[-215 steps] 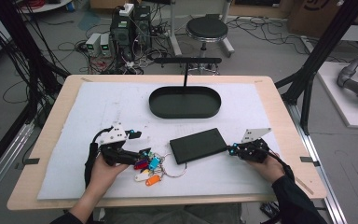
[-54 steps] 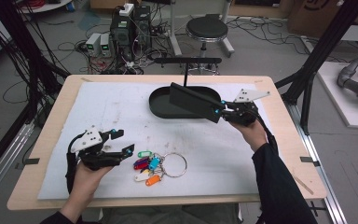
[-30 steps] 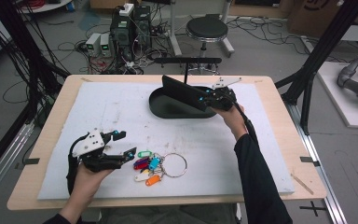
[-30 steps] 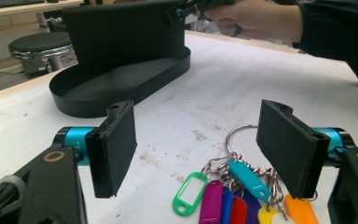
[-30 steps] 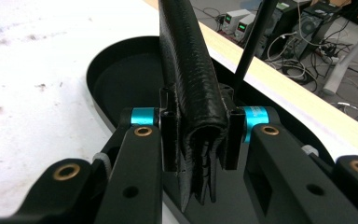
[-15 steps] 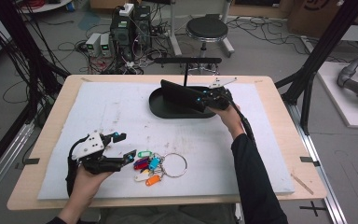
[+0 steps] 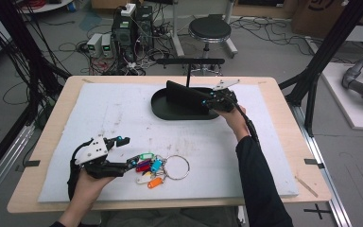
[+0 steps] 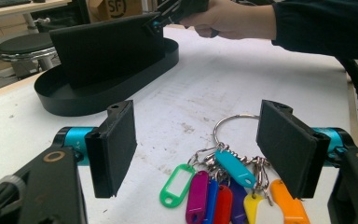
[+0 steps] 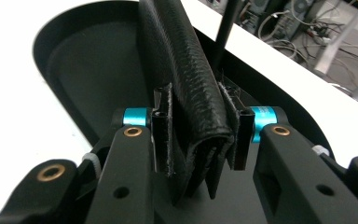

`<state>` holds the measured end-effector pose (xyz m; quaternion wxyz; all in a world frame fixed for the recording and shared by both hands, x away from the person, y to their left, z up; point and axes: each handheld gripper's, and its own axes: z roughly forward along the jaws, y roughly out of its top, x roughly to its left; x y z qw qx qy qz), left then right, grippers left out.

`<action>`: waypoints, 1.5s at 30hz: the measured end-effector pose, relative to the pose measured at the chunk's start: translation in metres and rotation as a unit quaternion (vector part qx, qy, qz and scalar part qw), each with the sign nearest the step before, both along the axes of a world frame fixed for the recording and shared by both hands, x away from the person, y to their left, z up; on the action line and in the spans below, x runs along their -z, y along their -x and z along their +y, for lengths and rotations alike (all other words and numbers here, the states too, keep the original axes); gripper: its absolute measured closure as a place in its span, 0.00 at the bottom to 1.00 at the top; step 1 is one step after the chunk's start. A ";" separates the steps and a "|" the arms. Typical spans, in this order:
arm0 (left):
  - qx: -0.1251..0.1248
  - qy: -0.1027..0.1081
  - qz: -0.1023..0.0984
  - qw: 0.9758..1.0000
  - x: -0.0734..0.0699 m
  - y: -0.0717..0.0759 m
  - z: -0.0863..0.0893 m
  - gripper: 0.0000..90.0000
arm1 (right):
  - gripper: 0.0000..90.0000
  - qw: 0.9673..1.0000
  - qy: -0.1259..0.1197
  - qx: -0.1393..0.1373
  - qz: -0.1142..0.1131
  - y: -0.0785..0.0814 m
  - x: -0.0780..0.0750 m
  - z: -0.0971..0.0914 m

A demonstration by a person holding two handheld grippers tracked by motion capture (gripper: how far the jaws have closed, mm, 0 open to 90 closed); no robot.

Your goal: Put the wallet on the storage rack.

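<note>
A black leather wallet [image 7: 184, 94] stands on edge in the black oval tray [image 7: 163, 111] at the back of the mat. My right gripper [image 7: 207, 101] holds its right end. In the right gripper view the folded wallet [image 9: 186, 93] fills the gap of the right gripper [image 9: 199, 135], and both pads touch it. These jaws have just been opening, with the wallet still between them. My left gripper [image 7: 128, 151] rests open near the front left. A bunch of coloured key tags [image 8: 214, 186] lies just beyond the left gripper [image 8: 198, 144].
A white mat [image 7: 123, 109] covers most of the wooden table. A black T-shaped stand [image 7: 189, 61] rises right behind the tray. The steel key ring [image 7: 176, 166] lies on the mat right of the tags. The right forearm reaches across the mat's right half.
The right gripper carried the wallet from the front of the mat up to the tray and set it down inside. Its jaws look slightly wider. The left gripper stayed put.
</note>
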<state>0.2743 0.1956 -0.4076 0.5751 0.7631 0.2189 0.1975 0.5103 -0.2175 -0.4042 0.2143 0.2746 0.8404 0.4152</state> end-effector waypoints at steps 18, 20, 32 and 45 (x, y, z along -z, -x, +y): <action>0.007 -0.006 0.001 1.000 0.002 -0.007 -0.007 0.32 | 0.47 0.999 -0.004 0.034 -0.012 0.018 -0.021 -0.012; 0.006 -0.007 0.002 1.000 0.002 -0.007 -0.008 0.32 | 0.46 0.999 -0.009 0.033 -0.014 0.020 -0.023 -0.014; 0.000 -0.016 -0.004 1.000 0.002 -0.011 -0.007 0.31 | 0.42 0.994 -0.096 0.015 -0.049 0.089 -0.054 -0.061; -0.042 -0.031 -0.004 0.999 0.003 -0.018 0.000 0.31 | 0.36 0.981 -0.154 0.091 -0.069 0.158 -0.031 -0.105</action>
